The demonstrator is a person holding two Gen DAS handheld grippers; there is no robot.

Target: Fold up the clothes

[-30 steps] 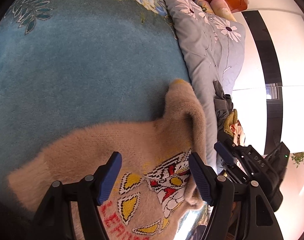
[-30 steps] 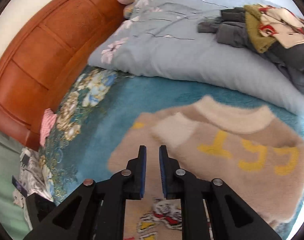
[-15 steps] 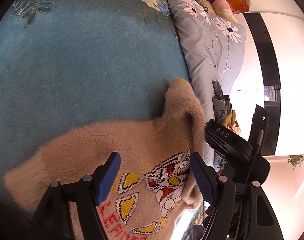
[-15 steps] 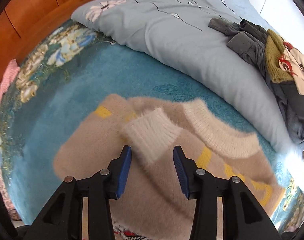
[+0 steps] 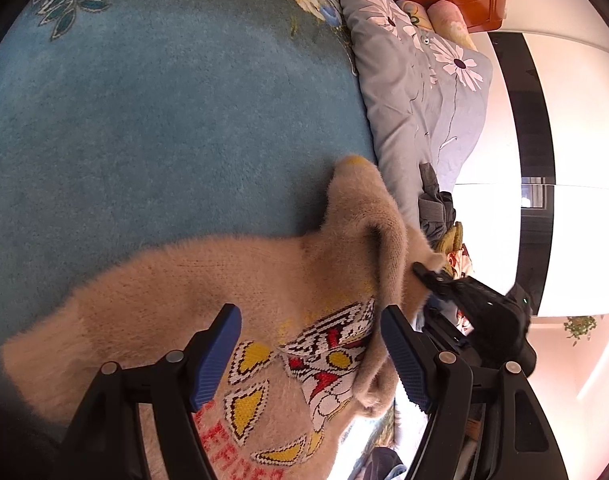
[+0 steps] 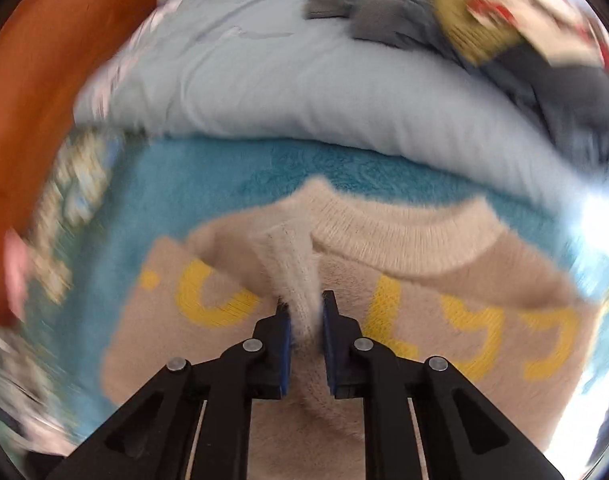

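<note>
The tan sweater [image 5: 232,280] lies spread on the blue blanket [image 5: 144,120]. The left gripper [image 5: 310,356] hovers wide open over its patterned front, holding nothing. Further right, the right gripper [image 6: 304,320] pinches the pale cuff [image 6: 294,264], likely to carry the sleeve across.

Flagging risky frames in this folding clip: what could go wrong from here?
The right hand-held gripper pinches only the ribbed cuff; fuzzy knit could slip out. Lifting that cuff may drag the sweater and undo its lie on the blue blanket. The left hand-held gripper is open, pinning nothing.
</note>
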